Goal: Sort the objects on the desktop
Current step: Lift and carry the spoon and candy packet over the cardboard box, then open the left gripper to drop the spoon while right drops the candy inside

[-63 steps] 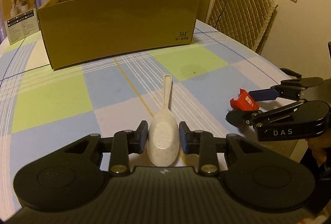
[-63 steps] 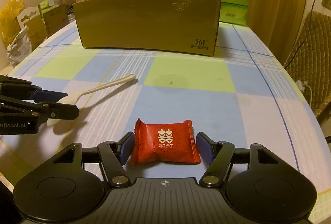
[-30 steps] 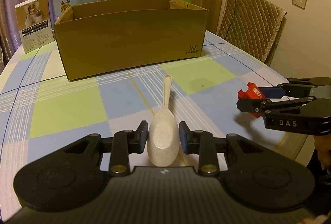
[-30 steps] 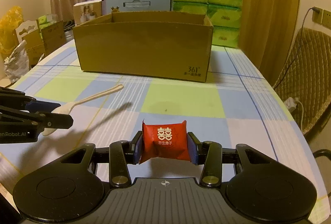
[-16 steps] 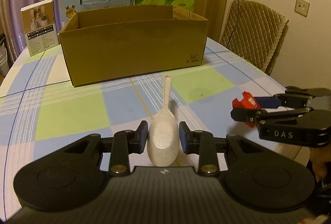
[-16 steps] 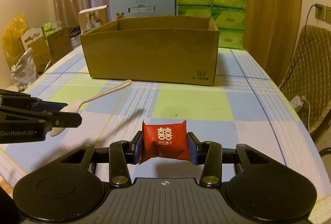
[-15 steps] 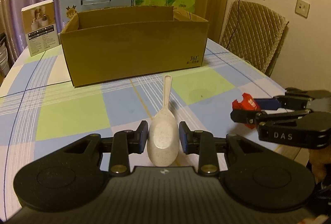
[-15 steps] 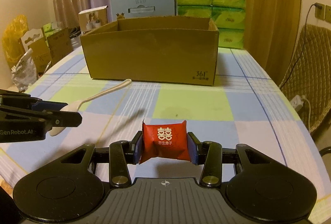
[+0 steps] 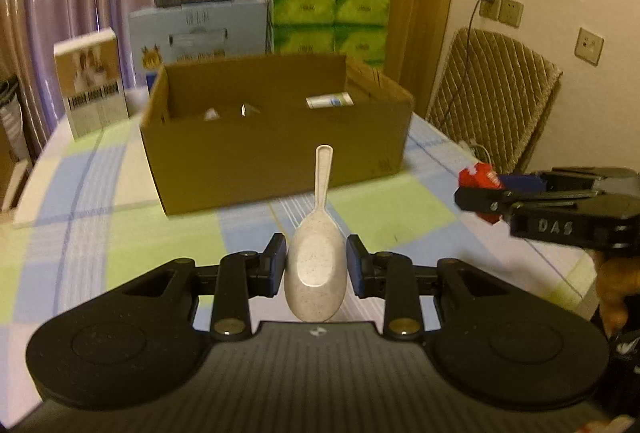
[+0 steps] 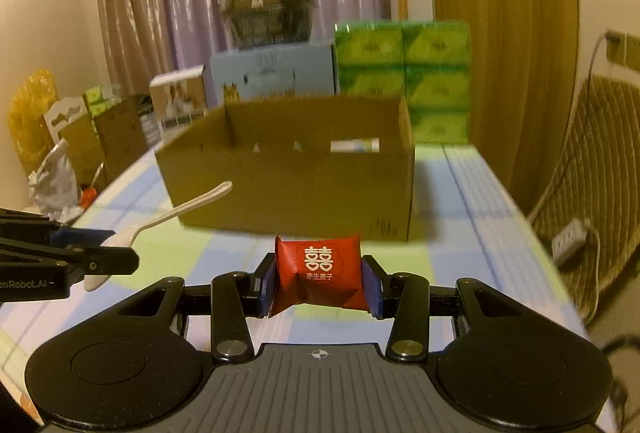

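Two loads in the air at once, and that is where the trouble could start. The left gripper (image 9: 316, 265) is clamped on the bowl of the pale spoon (image 9: 317, 253), handle poking forward toward the cardboard box (image 9: 276, 153); the right gripper (image 10: 319, 279) pinches the red candy packet (image 10: 318, 267) by its sides, held above the checked tablecloth (image 9: 100, 241) short of the box. Neither is over the opening yet.

Risk one: the spoon's bowl is smooth and rounded, so the pads grip a curve, and a quick tilt could let it swivel or squirt out. Risk two: that long handle leads the way and looks low against the near wall of the box, so it may knock the cardboard before clearing the rim. Risk three: both grippers are heading for one opening side by side and could bump. The box already holds a few items, possibly a tube, though the blur makes that uncertain.
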Motion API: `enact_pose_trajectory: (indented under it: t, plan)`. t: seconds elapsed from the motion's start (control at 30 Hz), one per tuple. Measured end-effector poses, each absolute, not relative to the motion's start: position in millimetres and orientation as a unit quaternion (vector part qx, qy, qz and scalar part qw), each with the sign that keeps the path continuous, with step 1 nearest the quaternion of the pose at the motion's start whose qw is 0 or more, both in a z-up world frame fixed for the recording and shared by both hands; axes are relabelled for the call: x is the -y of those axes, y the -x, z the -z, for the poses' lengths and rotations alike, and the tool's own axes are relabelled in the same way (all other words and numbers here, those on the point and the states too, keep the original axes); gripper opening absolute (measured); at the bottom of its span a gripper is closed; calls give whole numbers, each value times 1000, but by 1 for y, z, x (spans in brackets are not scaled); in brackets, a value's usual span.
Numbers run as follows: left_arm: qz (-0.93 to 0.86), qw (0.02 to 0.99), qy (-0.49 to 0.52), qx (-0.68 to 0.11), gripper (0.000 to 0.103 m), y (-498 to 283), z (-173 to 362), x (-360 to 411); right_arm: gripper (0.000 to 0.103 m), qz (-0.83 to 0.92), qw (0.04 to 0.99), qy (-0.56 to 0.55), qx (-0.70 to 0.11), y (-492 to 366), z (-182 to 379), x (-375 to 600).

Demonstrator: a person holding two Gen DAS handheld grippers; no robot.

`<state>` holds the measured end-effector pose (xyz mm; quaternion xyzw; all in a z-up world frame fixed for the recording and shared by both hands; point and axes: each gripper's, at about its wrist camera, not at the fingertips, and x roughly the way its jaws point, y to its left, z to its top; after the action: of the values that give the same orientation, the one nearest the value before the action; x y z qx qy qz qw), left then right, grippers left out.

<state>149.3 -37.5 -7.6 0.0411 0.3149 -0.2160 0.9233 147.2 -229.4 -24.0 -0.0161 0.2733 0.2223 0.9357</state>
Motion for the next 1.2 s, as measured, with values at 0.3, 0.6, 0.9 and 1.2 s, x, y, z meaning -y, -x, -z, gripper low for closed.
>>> enact_pose_trajectory:
  t: [0.3,0.6,0.9,1.2]
  plan:
    - [194,939,-56,-279,27,-215,-50,32,41,-244,935,21,-256,-209,-30,210]
    - [193,938,-58,-283,27,-300,-72,26,41,-258,931,30,-256,-282,-46,187]
    - [193,931,-53,-304,27,-355,-48,25,41,-263,925,34,-271,-340,-32,164]
    - [182,931,-41,-313,31,-376,-23,19,41,-268,919,27,-287,-359,-14,150]
